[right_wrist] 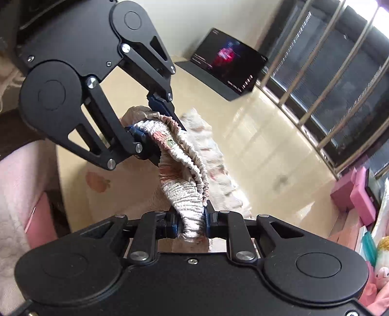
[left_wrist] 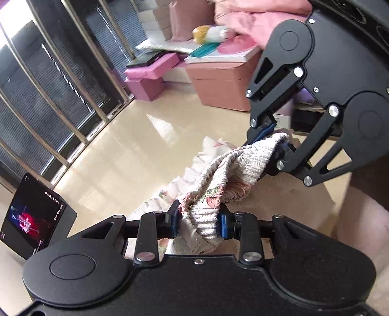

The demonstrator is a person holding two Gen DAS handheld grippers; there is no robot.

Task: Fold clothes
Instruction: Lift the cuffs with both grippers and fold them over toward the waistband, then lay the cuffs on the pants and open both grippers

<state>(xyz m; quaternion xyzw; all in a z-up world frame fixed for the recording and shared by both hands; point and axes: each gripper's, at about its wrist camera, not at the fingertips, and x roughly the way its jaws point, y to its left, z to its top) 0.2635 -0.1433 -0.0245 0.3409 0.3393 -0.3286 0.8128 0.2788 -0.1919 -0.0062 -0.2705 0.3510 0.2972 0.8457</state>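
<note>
A small cream garment (left_wrist: 226,175) with pink and green print and a gathered elastic edge hangs stretched between both grippers above the floor. My left gripper (left_wrist: 200,222) is shut on one end of its waistband. My right gripper (left_wrist: 269,139) shows at the upper right of the left wrist view, shut on the other end. In the right wrist view my right gripper (right_wrist: 192,222) clamps the garment (right_wrist: 184,170), and the left gripper (right_wrist: 155,121) holds it at the upper left. The rest of the cloth trails down behind.
A glossy beige floor (left_wrist: 136,145) lies below. A dark window with metal bars (left_wrist: 48,85) is on one side. A phone on a stand (left_wrist: 34,216) shows a video. Pink boxes (left_wrist: 150,77) and pink cloth (left_wrist: 243,19) are stacked beyond. A beige cushion (right_wrist: 102,184) lies under the garment.
</note>
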